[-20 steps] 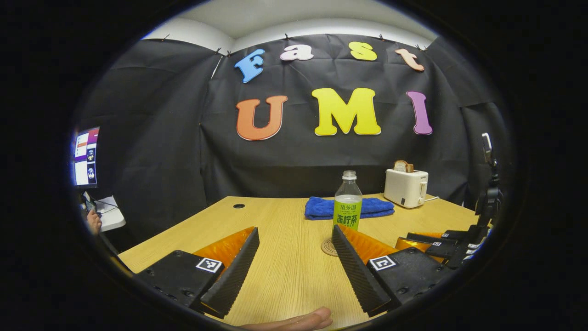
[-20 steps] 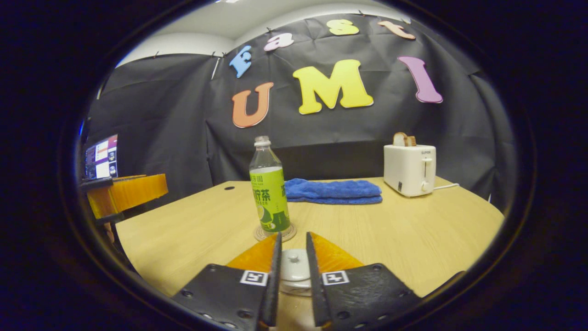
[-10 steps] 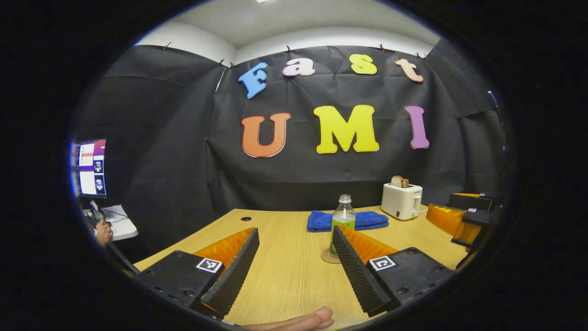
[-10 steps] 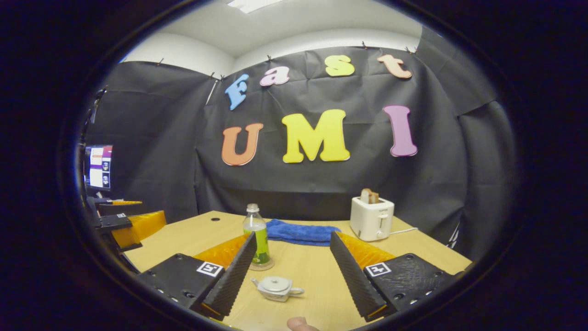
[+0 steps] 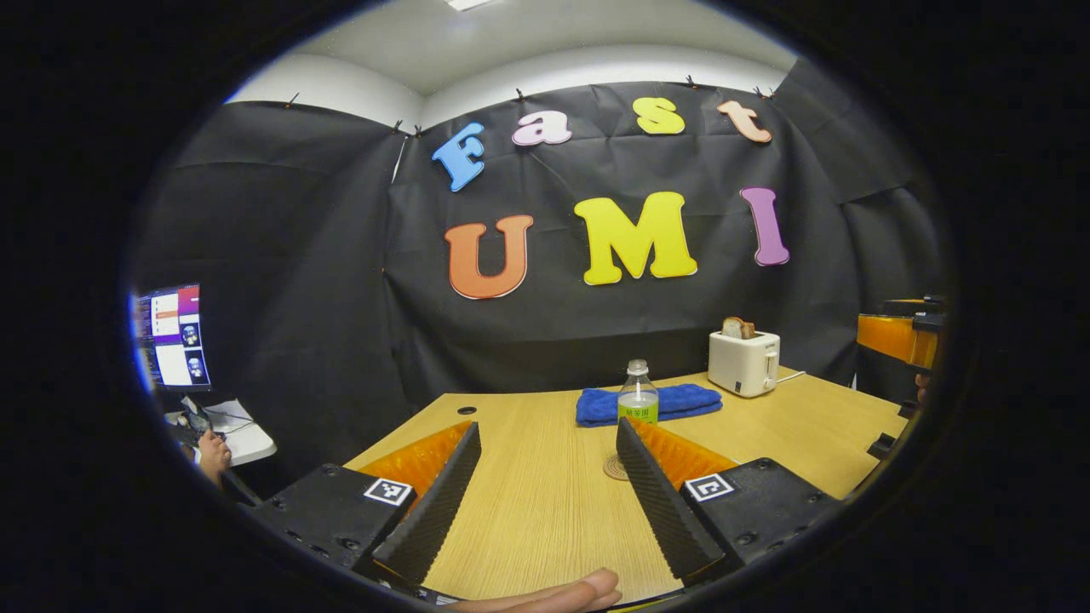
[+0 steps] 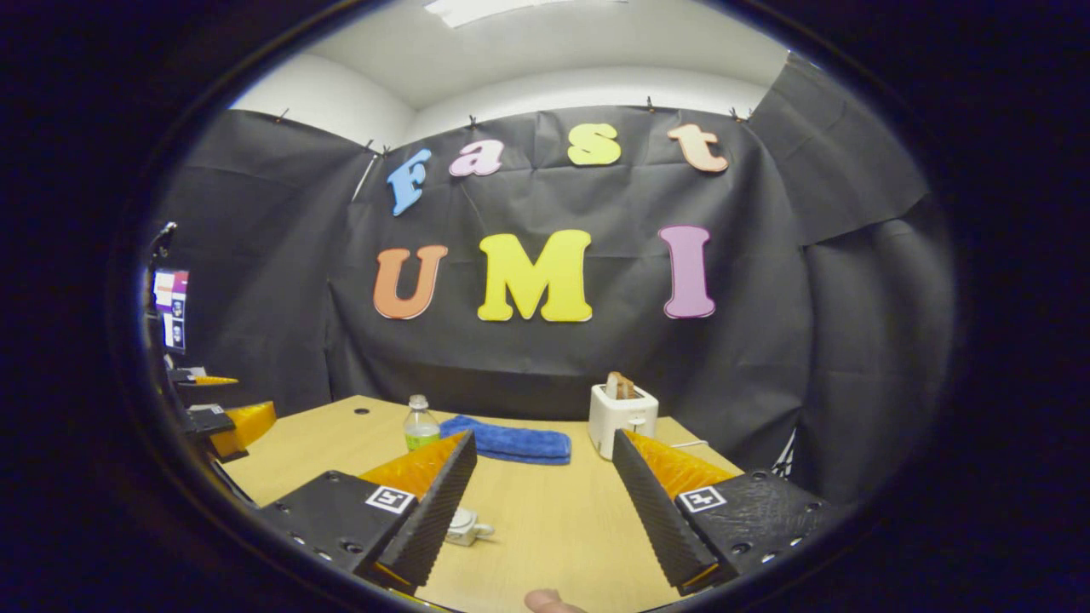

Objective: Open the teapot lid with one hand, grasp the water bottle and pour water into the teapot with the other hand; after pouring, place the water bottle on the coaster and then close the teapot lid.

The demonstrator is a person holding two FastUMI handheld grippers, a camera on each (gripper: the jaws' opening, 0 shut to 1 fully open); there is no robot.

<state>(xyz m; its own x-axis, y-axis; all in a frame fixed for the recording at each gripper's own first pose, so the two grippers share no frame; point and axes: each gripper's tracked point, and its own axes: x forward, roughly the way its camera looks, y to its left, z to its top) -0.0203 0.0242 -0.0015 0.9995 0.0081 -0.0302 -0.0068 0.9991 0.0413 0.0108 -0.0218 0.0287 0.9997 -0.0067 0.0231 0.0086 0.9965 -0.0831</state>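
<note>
I see a pale wood-grain table [image 5: 545,502] across the lower frame. On it, right of centre, the clear water bottle [image 5: 638,400] has a bright green label and sits on a tan patterned coaster [image 5: 615,467]. Behind lies a deep blue towel [image 5: 681,402], and a white toaster [image 5: 743,363] holds brown toast. Low in my right gripper view, a white teapot [image 6: 465,527]

Clear water bottle [image 5: 638,397] with green label, uncapped, upright on round coaster [image 5: 615,466] near table's middle. Small white teapot [image 6: 464,526] low on the tabletop, mostly hidden behind a finger, handle pointing right; lid state not discernible.
</note>
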